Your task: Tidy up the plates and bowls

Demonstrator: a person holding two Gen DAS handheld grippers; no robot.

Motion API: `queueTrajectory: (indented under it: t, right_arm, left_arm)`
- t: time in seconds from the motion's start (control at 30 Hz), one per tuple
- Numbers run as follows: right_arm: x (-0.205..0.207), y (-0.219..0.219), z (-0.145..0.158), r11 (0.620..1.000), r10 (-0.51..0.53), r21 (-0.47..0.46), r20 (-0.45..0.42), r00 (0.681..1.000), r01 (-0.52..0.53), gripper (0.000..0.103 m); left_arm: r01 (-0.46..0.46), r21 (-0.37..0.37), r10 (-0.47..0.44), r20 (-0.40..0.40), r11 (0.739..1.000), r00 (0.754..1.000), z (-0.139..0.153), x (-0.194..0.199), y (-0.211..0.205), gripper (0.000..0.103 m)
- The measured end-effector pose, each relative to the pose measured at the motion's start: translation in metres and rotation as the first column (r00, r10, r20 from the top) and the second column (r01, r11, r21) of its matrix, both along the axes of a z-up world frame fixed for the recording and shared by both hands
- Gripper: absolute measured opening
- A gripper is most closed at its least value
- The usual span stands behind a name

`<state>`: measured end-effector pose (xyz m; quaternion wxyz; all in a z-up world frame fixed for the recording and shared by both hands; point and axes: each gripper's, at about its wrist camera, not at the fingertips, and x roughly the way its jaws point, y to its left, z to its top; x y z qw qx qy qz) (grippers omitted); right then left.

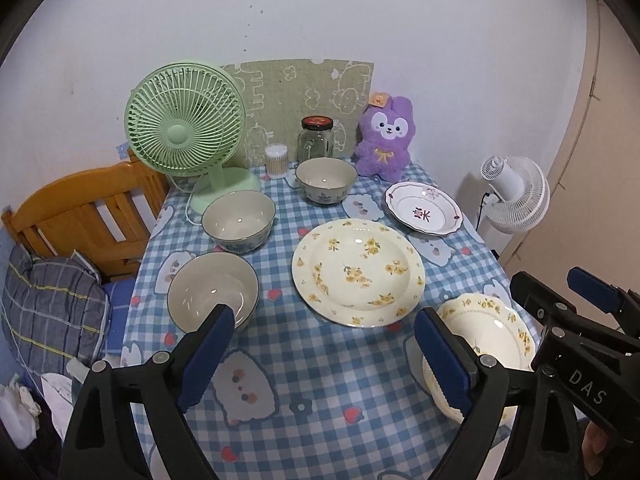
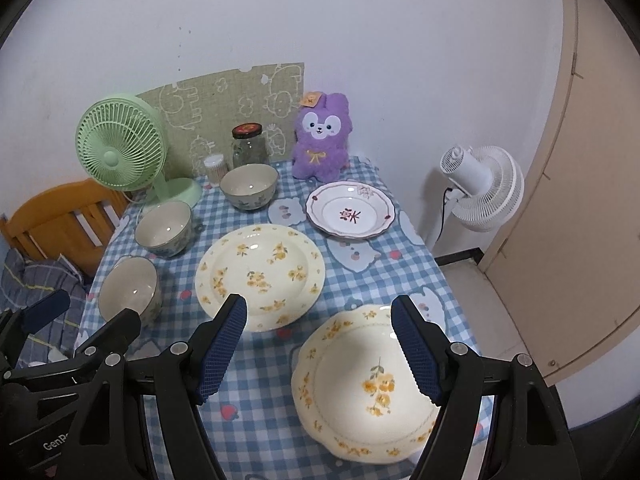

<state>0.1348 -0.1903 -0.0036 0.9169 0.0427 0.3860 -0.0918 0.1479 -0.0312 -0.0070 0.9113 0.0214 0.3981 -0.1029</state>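
Three grey-rimmed bowls stand in a line along the table's left side: near bowl (image 1: 212, 292) (image 2: 128, 292), middle bowl (image 1: 239, 220) (image 2: 163, 228), far bowl (image 1: 326, 179) (image 2: 249, 186). A large yellow-flowered plate (image 1: 358, 270) (image 2: 260, 274) lies in the middle. Behind it to the right lies a white plate with maroon marks (image 1: 423, 208) (image 2: 350, 210), and a scalloped yellow-flowered plate (image 1: 492, 332) (image 2: 360, 384) lies at the near right. My left gripper (image 1: 325, 316) hovers open above the near table, holding nothing. My right gripper (image 2: 319, 302) hovers open over the scalloped plate's left edge, also holding nothing.
The blue checked tablecloth (image 1: 300, 360) covers the table. At the back stand a green fan (image 1: 186, 136), a glass jar (image 1: 316, 140), a swab tub (image 1: 277, 160) and a purple plush (image 1: 384, 144). A wooden headboard (image 1: 80, 208) is left; a white fan (image 2: 480, 188) and a door (image 2: 580, 200) are right.
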Motion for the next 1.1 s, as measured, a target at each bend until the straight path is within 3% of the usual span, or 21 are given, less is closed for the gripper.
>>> queueTrajectory:
  t: [0.67,1.1]
  right_arm:
    - [0.099,-0.029,-0.020,0.987,0.160,0.007,-0.039,0.986,-0.160,0.077]
    - [0.162,-0.041,-0.060,0.982,0.181,0.071,-0.075,0.981,-0.176,0.077]
  left_arm:
    - [-0.172,-0.004,0.172,-0.064,0.985,0.983,-0.020,0.084,-0.021,0.093]
    - [-0.222,0.046,0.226,-0.097,0.974,0.969,-0.058,0.131,-0.032,0.093]
